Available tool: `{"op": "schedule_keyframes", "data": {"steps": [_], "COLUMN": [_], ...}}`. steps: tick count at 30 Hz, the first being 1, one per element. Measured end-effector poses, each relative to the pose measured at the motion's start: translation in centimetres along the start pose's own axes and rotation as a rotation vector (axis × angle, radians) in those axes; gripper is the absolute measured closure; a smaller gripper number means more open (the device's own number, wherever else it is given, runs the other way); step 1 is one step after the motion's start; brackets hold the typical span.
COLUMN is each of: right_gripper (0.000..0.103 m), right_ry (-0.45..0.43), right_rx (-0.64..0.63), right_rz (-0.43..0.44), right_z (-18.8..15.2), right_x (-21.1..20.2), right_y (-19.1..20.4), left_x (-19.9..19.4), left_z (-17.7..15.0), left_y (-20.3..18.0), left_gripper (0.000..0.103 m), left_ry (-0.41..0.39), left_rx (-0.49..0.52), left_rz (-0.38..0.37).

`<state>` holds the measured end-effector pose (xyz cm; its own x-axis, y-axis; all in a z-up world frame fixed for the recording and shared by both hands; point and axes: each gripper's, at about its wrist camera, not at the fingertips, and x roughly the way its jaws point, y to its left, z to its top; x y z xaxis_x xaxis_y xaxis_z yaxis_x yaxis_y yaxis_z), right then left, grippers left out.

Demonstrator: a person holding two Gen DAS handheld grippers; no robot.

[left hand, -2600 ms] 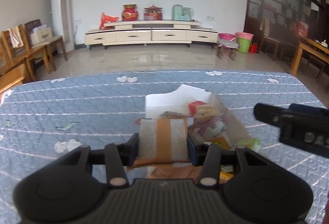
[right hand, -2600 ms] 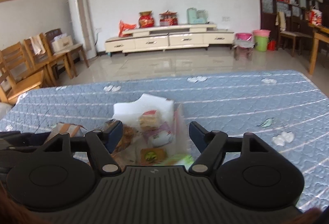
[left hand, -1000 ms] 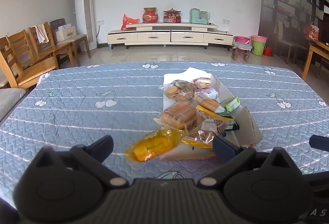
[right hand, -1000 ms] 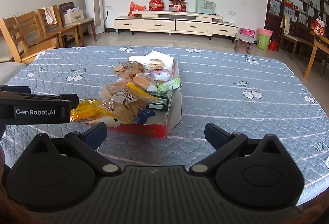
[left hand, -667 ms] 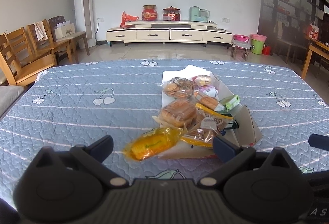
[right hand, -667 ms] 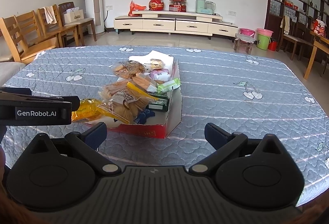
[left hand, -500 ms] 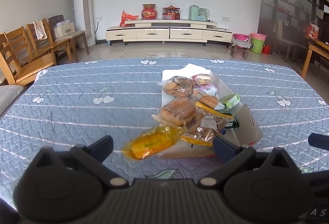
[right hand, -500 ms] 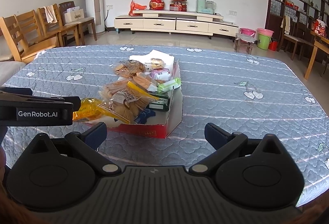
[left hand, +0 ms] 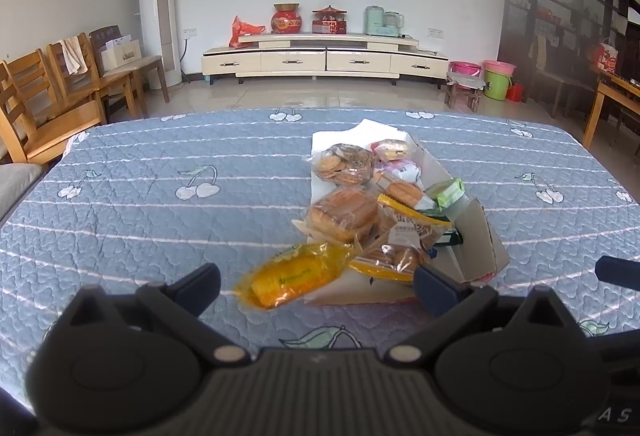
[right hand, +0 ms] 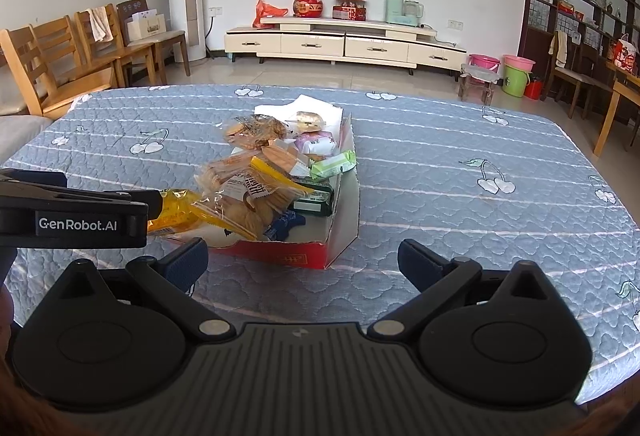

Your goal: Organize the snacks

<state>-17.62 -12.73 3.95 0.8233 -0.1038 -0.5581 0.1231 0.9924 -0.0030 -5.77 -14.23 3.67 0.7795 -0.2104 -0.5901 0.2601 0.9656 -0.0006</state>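
Red snack box (right hand: 280, 256) near middle of table (left hand: 140, 196), heaped past rim with wrapped snacks. Yellow packet (left hand: 294, 274) lies at box's near-left corner, mostly out on quilt, likely no room left inside. Left gripper (left hand: 316, 286) just short of that packet, fingers spread wide, empty. Right gripper (right hand: 303, 262) before box's near wall, fingers wide apart, holding nothing. Judgement: both standing clear, packet is remaining stray.

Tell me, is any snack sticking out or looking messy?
Yes. The yellow snack packet hangs over the near edge of the cardboard box onto the blue tablecloth. The other snacks are heaped unevenly, and the box's side flap splays open.
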Motion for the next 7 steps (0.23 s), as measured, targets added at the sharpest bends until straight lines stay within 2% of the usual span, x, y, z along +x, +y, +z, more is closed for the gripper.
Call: {"op": "schedule_keyframes", "data": {"steps": [7], "right_gripper": [0.0], "right_ry": [0.0], "right_rx": [-0.001], "right_rz": [-0.002], "right_z": [0.03], "right_x": [0.01], "right_y": [-0.06], "left_x": [0.03], "left_z": [0.05], "left_y": [-0.03], "left_gripper": [0.001], "left_ry": [0.0], "left_rx": [0.002], "left_rz": [-0.006]}}
